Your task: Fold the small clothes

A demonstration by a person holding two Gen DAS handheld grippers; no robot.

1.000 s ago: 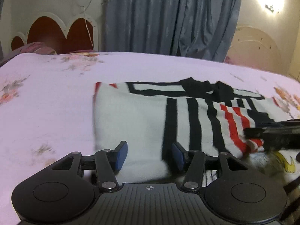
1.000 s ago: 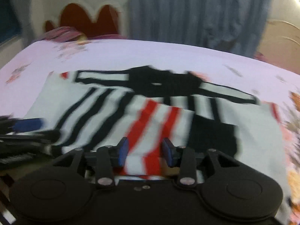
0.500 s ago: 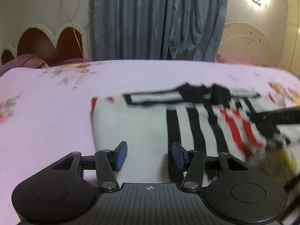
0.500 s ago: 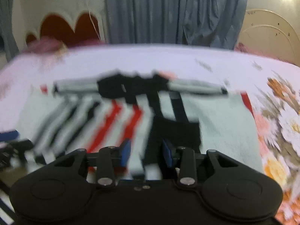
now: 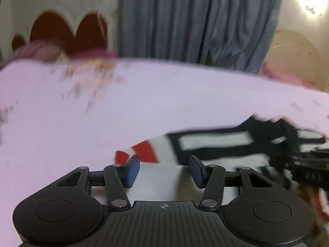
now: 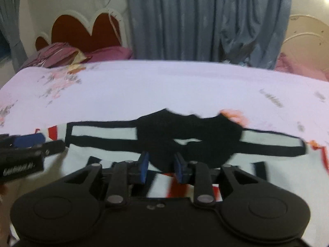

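Note:
A small white top with black and red stripes (image 6: 205, 142) lies flat on the pink bedsheet (image 6: 164, 86), its black collar (image 6: 185, 131) toward the far side. My right gripper (image 6: 162, 168) hovers just short of the collar, over the striped folded part. Its blue pads (image 6: 144, 167) stand a narrow gap apart and are closing, with no cloth visibly pinched. My left gripper (image 5: 163, 170) is open over the top's (image 5: 211, 144) far-left corner, by a red stripe (image 5: 148, 151), with white cloth lying under its gap. Each gripper shows in the other's view: the right gripper (image 5: 304, 164) and the left gripper (image 6: 26, 150).
A scalloped red headboard (image 6: 82, 30) and purple pillows (image 6: 61, 53) stand at the bed's far left. Blue-grey curtains (image 6: 205, 20) hang behind the bed. Floral print marks the sheet (image 5: 92, 76) at the left, and plain sheet spreads beyond the top.
Both grippers slid forward over the top, from its near edge up to the shoulder and collar line. The right jaws have narrowed. The left jaws kept the same gap.

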